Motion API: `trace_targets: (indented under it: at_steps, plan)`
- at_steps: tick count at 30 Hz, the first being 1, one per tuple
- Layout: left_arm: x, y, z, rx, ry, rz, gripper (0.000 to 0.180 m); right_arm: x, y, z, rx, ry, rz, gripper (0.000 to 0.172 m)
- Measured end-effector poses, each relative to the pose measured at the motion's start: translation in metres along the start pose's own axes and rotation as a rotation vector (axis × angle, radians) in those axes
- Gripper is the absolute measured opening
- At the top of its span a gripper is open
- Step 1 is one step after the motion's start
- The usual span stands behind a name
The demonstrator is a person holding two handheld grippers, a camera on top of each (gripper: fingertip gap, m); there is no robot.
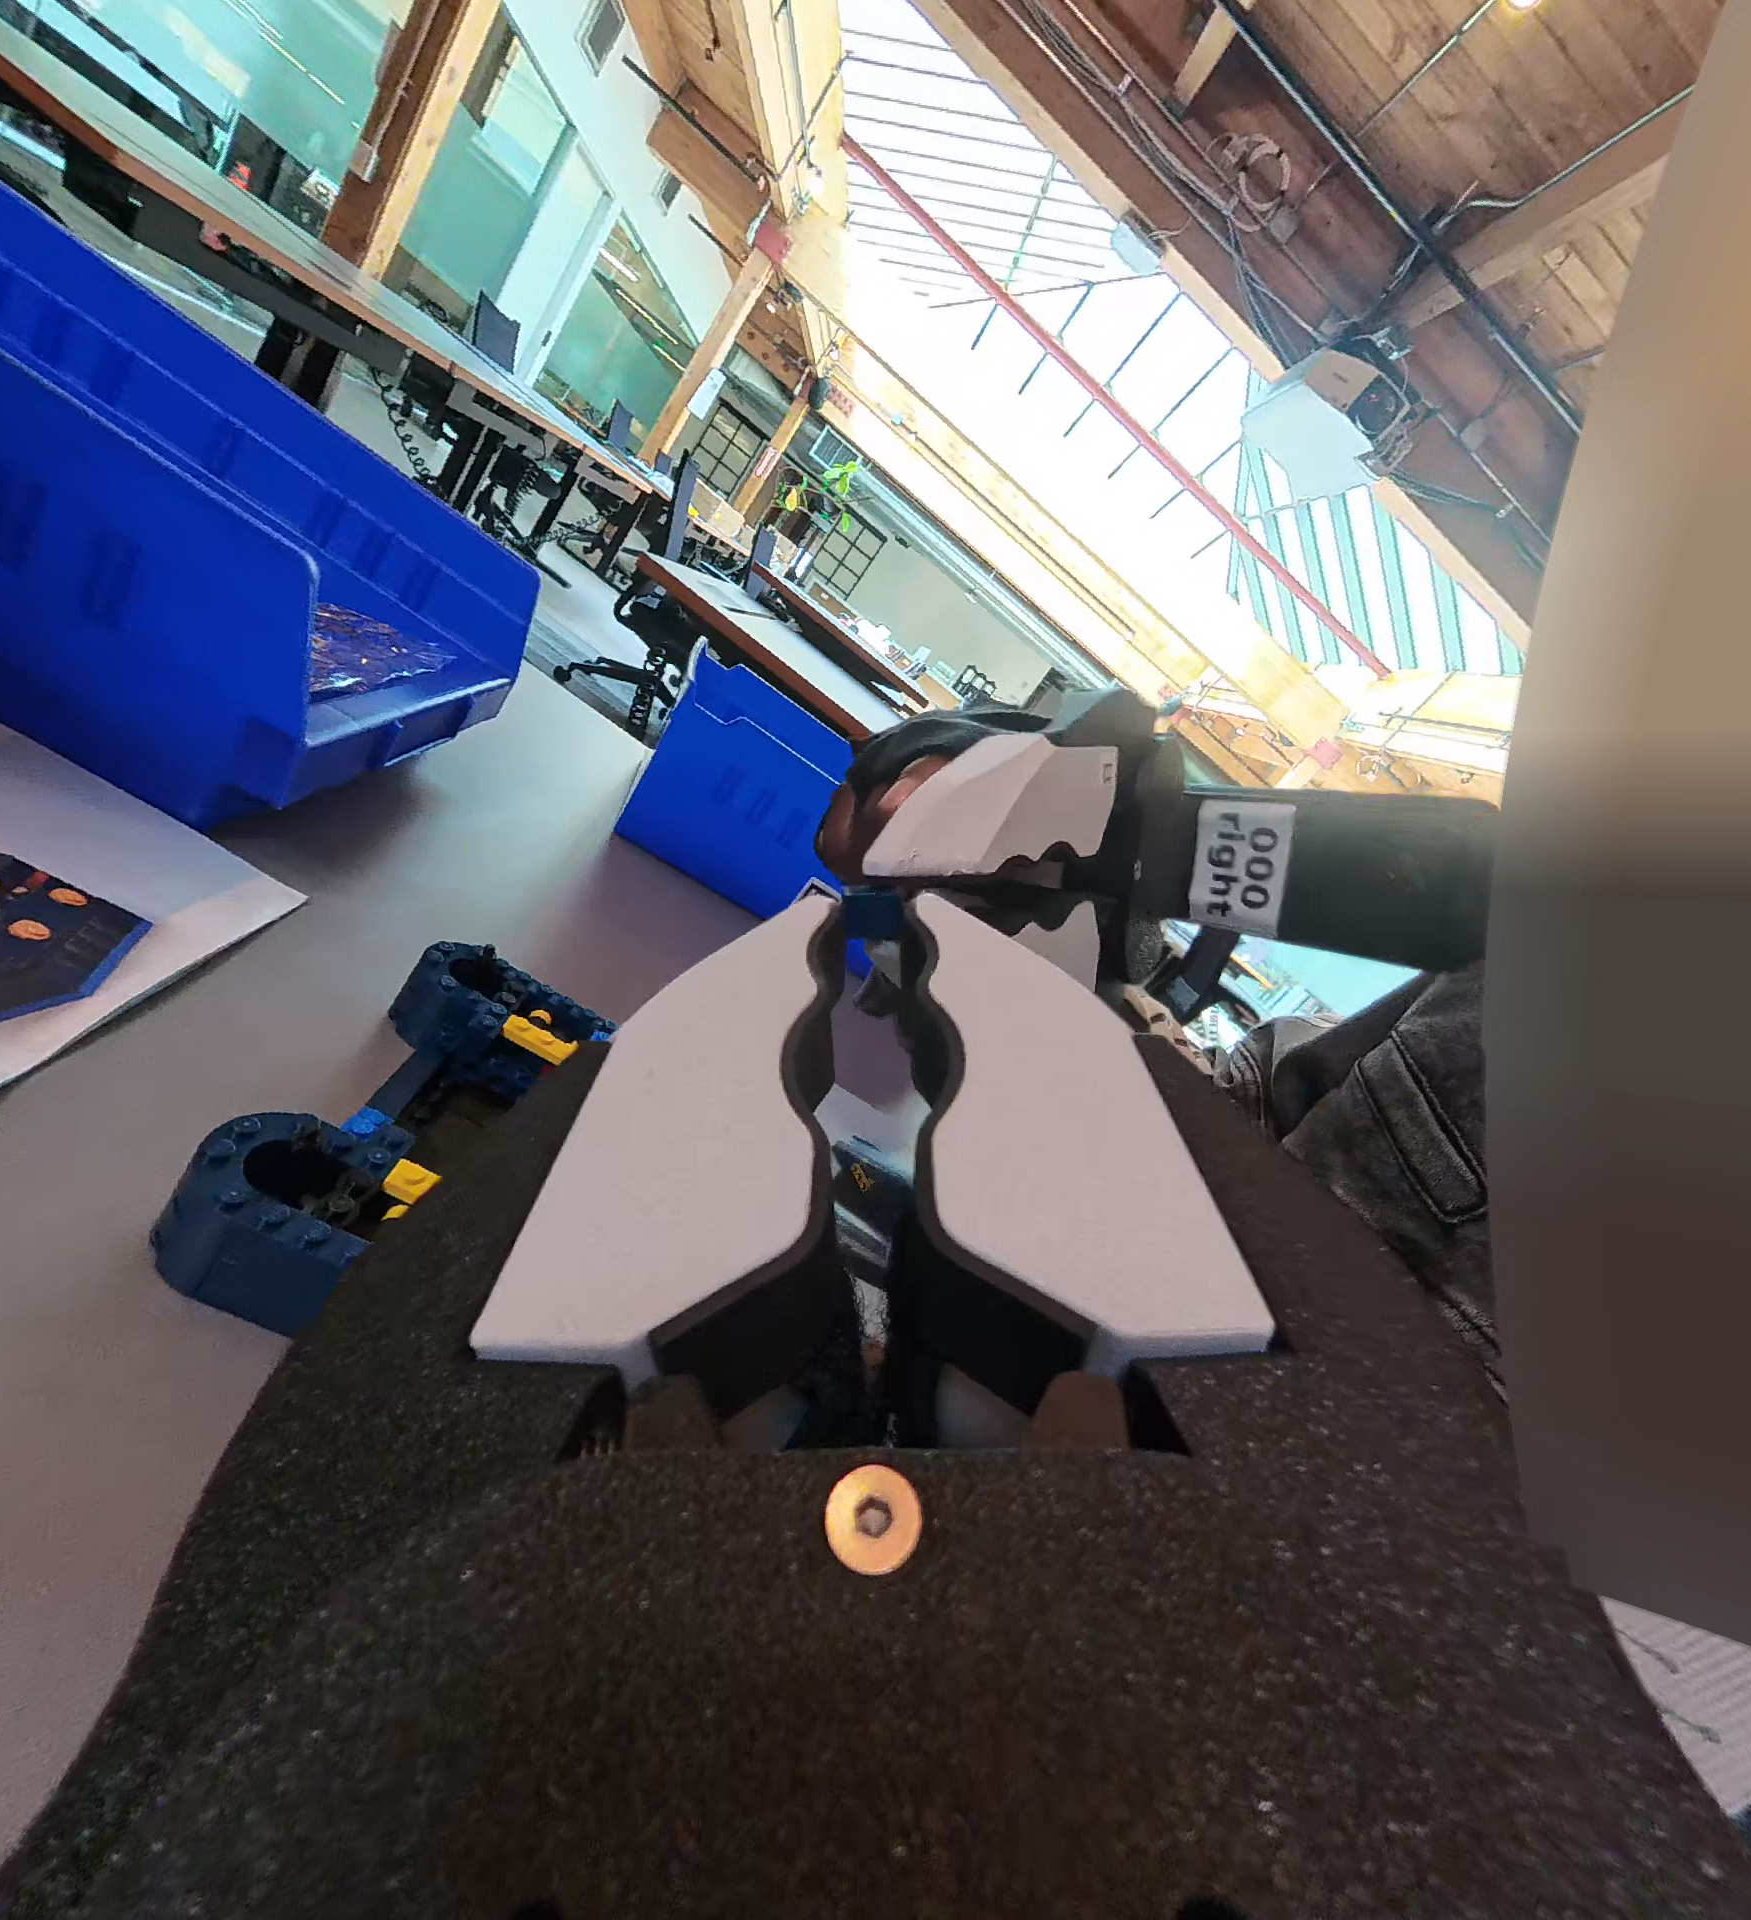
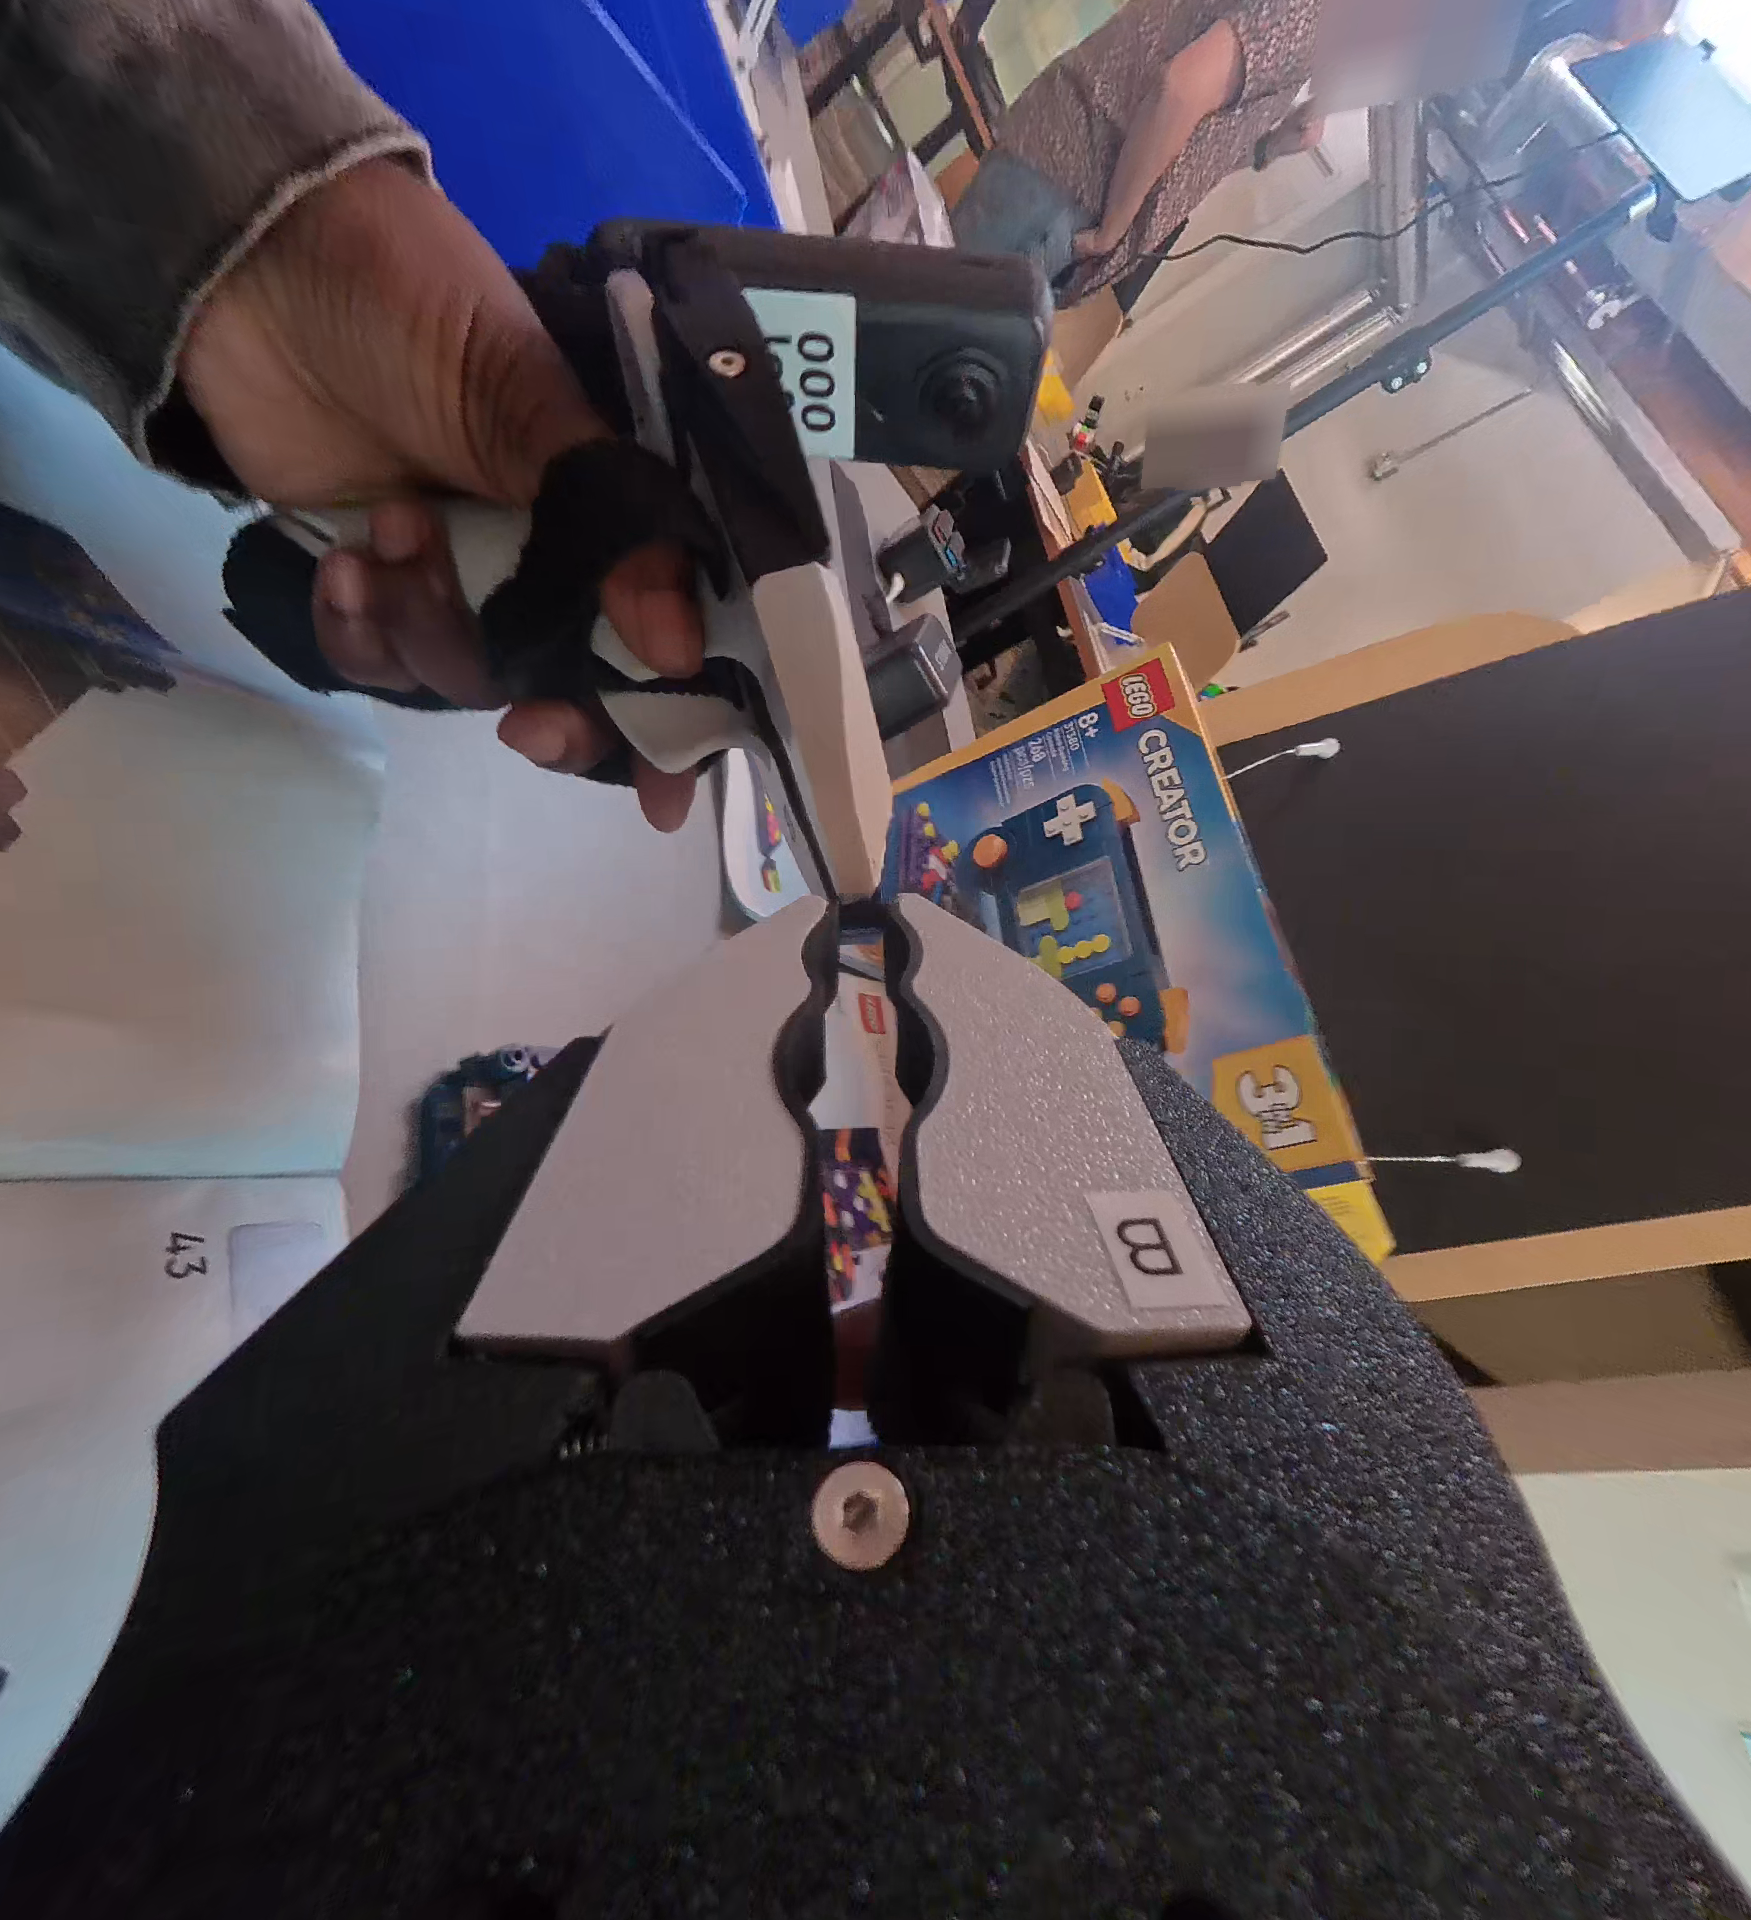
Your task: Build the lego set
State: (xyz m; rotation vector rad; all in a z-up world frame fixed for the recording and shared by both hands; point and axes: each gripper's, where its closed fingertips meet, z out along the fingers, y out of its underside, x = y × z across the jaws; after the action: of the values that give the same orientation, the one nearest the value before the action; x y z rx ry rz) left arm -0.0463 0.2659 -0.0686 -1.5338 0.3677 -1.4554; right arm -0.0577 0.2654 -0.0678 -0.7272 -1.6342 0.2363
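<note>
Left gripper (image 1: 873, 920): narrow, pads clamped on small blue brick (image 1: 871, 916), held above surface (image 1: 435, 831). Right gripper (image 2: 858, 916): narrow, tips meeting same brick; grip unclear. Keep squeeze steady, tips aligned. Nearby: dark-blue brick model (image 1: 351, 1132), blue bins (image 1: 175, 582).

Both grippers meet tip to tip above the table.
Left gripper (image 1: 873, 920) pinches a small brick (image 1: 871, 916), the right gripper (image 1: 897, 883) closing in on it from the right; brick assembly (image 1: 331, 1132) lies left on the table (image 1: 497, 862), bins (image 1: 227, 582) behind, booklet (image 1: 71, 894) far left.
</note>
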Motion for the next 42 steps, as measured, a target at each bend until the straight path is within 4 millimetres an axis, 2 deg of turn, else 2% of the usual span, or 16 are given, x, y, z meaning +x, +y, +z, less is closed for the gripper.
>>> trace_targets:
  at_steps: [2,4,6,8,12,15,20,33,42]
  plan:
    - [0.000,-0.002,-0.004,-0.012,0.009,0.019,0.012,0.000,0.005,-0.003,0.039,-0.035,0.110,0.008]
    - [-0.011,0.000,-0.013,-0.081,-0.053,0.136,0.019,-0.007,0.018,-0.006,0.048,-0.144,0.256,0.008]
    - [-0.039,0.021,-0.027,-0.279,-0.202,0.294,0.028,-0.019,0.032,-0.009,0.045,-0.272,0.375,0.007]
    - [-0.058,0.042,-0.036,-0.425,-0.277,0.399,0.028,-0.033,0.047,-0.008,0.009,-0.381,0.455,0.007]
    - [-0.069,0.064,-0.032,-0.524,-0.278,0.427,0.015,-0.059,0.067,0.000,-0.071,-0.500,0.485,0.007]
    - [-0.077,0.064,-0.033,-0.534,-0.346,0.442,0.008,-0.073,0.073,0.004,-0.106,-0.553,0.510,0.008]
    - [-0.083,0.067,-0.033,-0.561,-0.391,0.456,0.009,-0.084,0.078,0.008,-0.151,-0.579,0.511,0.008]
    - [-0.086,0.081,-0.031,-0.657,-0.393,0.487,0.009,-0.089,0.085,0.011,-0.168,-0.545,0.472,0.008]
    - [-0.083,0.081,-0.030,-0.657,-0.376,0.500,0.016,-0.088,0.086,0.014,-0.144,-0.448,0.302,0.007]
